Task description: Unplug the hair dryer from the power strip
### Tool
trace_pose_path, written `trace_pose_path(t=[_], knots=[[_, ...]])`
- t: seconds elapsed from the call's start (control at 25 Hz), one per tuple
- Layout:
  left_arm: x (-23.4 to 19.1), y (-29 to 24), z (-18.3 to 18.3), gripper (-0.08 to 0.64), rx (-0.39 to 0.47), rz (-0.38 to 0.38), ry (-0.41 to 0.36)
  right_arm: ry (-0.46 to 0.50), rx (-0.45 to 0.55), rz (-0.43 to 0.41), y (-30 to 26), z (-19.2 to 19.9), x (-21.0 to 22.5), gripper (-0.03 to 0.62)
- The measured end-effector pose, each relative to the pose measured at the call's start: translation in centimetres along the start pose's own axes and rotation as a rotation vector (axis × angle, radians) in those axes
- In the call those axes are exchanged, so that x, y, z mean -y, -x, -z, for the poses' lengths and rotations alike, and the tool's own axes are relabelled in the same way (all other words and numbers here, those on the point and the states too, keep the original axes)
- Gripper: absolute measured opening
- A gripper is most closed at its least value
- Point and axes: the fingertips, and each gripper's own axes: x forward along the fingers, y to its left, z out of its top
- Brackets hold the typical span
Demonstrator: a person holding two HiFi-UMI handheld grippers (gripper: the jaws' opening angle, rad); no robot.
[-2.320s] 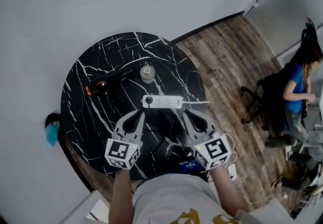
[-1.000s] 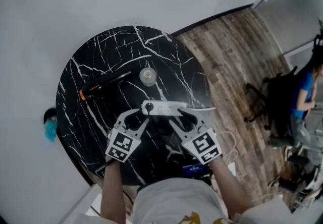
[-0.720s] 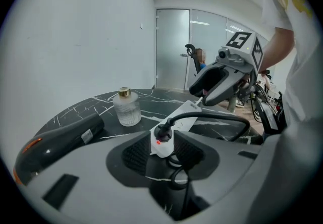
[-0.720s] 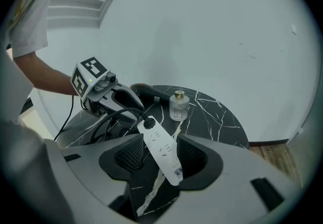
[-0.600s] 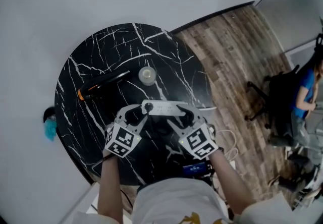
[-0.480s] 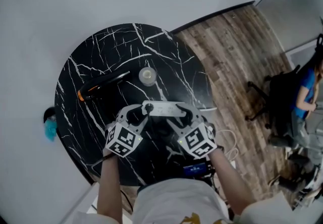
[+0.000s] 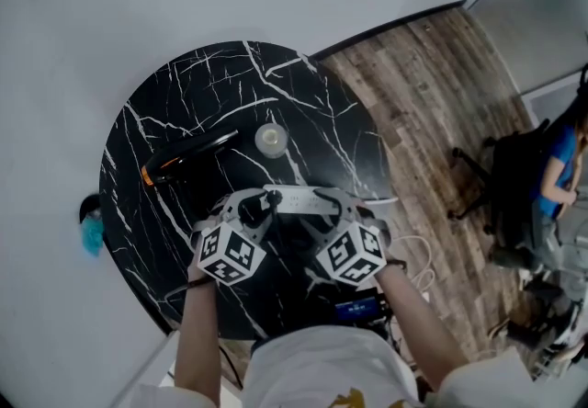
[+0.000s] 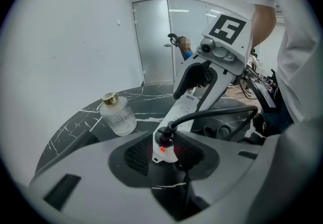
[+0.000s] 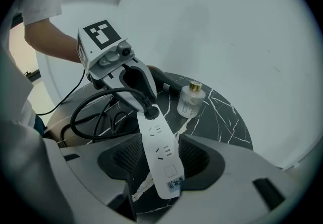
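Lowered since a second ago, both grippers now straddle the power strip [image 7: 299,202]. Jaws of the left gripper [image 7: 253,206] stand apart around the plug [image 8: 163,135]. The right gripper [image 7: 333,206], its jaws just widened, brackets the strip's other end without clamping it.

The left claw [image 7: 250,207] has come forward to straddle the power strip [image 7: 299,202] at its plug [image 8: 162,136] end; the right claw [image 7: 336,206], jaws just opening, has sunk astride the other end

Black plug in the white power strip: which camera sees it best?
The left gripper view: the black plug sits close and large, mid-picture. The right gripper view shows it farther off; the head view shows only a tiny speck.
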Motion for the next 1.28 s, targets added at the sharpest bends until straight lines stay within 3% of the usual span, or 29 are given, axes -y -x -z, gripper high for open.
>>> trace_pose_path(t=[0.44,0.68,0.84,1.28], knots=[[0.1,-0.4,-0.6,0.121,-0.005,0.028,-0.064,0.103,-0.06,-0.024,-1.6,0.4,-0.2,0.207],[0.3,-1.0,-1.4,0.119,0.0,0.058,-0.096,0.103,-0.062,-0.037,-1.8,0.3,-0.1,0.207],[0.6,-1.3,-1.6,0.066,-0.02,0.086,-0.127,0.105,-0.069,-0.047,-1.8,0.4,-0.1,0.207],[0.6,-1.0,-1.3,0.066,-0.071,0.122,-0.188,0.109,-0.074,-0.073,-2.0,0.4,-0.1,0.21]])
